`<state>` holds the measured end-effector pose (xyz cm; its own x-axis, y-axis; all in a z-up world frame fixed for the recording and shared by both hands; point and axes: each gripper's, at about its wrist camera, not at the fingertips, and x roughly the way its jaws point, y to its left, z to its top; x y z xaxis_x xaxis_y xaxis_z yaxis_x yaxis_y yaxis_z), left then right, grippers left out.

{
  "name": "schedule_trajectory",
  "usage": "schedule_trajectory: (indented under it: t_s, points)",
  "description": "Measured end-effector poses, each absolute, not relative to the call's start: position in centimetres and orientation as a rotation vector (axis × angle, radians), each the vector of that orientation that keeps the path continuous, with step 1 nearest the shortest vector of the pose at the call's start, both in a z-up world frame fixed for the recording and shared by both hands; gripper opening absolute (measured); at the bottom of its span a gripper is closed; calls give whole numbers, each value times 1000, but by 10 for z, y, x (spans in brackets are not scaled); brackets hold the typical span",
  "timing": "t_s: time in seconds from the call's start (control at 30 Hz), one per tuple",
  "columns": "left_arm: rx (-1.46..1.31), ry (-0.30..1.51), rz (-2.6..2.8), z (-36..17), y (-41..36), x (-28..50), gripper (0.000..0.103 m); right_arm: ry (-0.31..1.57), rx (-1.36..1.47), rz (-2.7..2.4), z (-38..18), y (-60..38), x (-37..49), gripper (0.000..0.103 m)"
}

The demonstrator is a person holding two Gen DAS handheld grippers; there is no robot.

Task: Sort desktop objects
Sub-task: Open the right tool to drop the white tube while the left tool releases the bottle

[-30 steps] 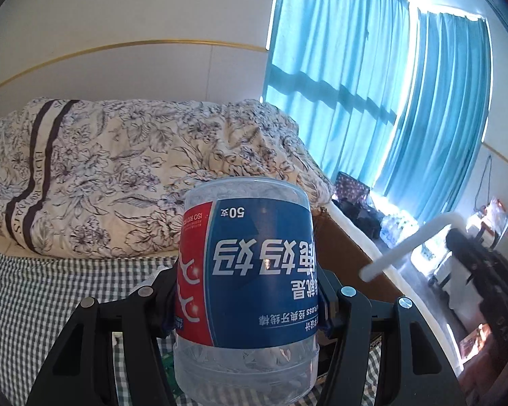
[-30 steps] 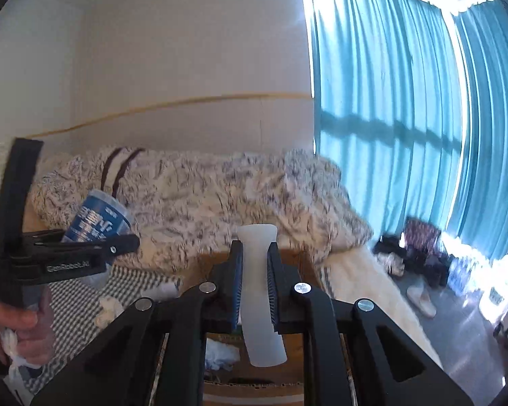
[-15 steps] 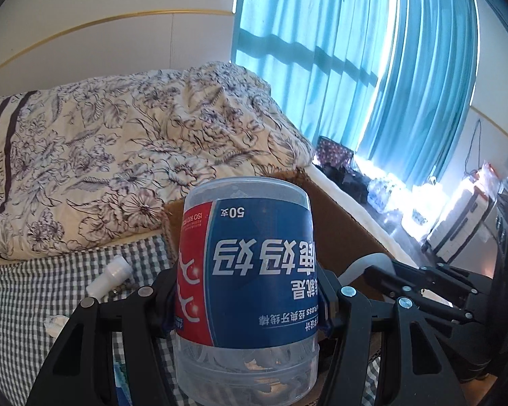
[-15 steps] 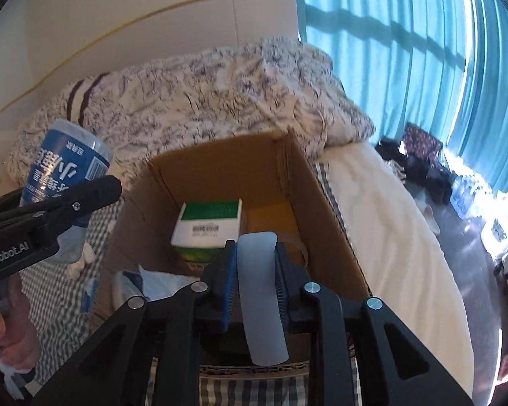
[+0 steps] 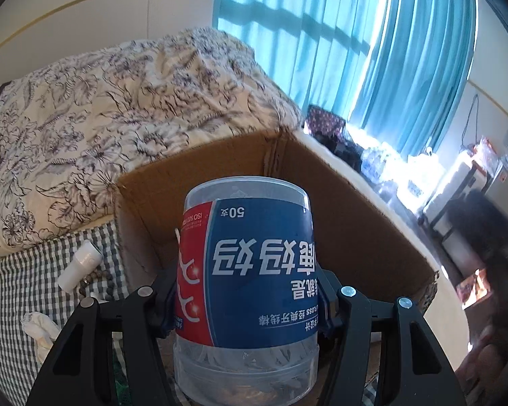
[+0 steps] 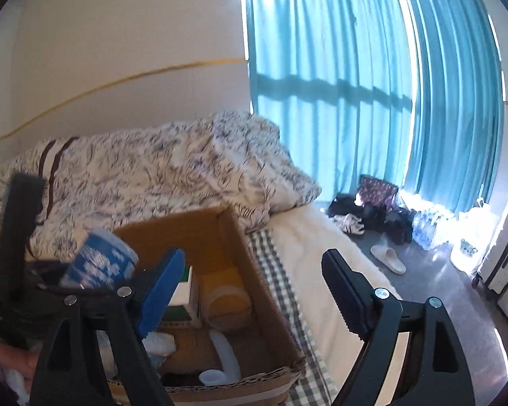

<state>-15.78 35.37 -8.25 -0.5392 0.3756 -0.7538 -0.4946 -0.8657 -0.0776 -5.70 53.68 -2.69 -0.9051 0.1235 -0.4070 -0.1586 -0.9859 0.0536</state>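
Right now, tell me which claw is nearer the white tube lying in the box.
Right. The open right claw hovers just above the white tube; the left claw holds the floss jar at the cardboard box's far side.

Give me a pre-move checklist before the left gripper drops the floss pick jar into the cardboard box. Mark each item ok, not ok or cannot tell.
1. Left gripper firmly clamped on the floss pick jar: ok.
2. Jar over the cardboard box opening: ok; the right wrist view shows it above the left part.
3. Right gripper open and empty: ok; the white tube lies in the box.
4. Right gripper clear of the drop path: cannot tell; its blue pad sits close to the jar.
5. Free floor space under the jar: cannot tell; the green and white carton and crumpled tissue lie nearby.
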Motion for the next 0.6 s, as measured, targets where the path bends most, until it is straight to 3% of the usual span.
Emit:
schedule_trajectory:
  t_s: [0.07, 0.2, 0.6]
  points:
    - [-1175, 209, 2361, -89, 359, -160, 64, 129, -625, 2931, -25, 539, -57, 83]
    - [-1156, 217, 2363, -85, 362, -155, 85, 153, -603, 2933, -19, 542, -54, 83]
    - [-919, 176, 2514, -14, 327, -125, 85, 161, -461, 2968, 25, 521, -28, 87]
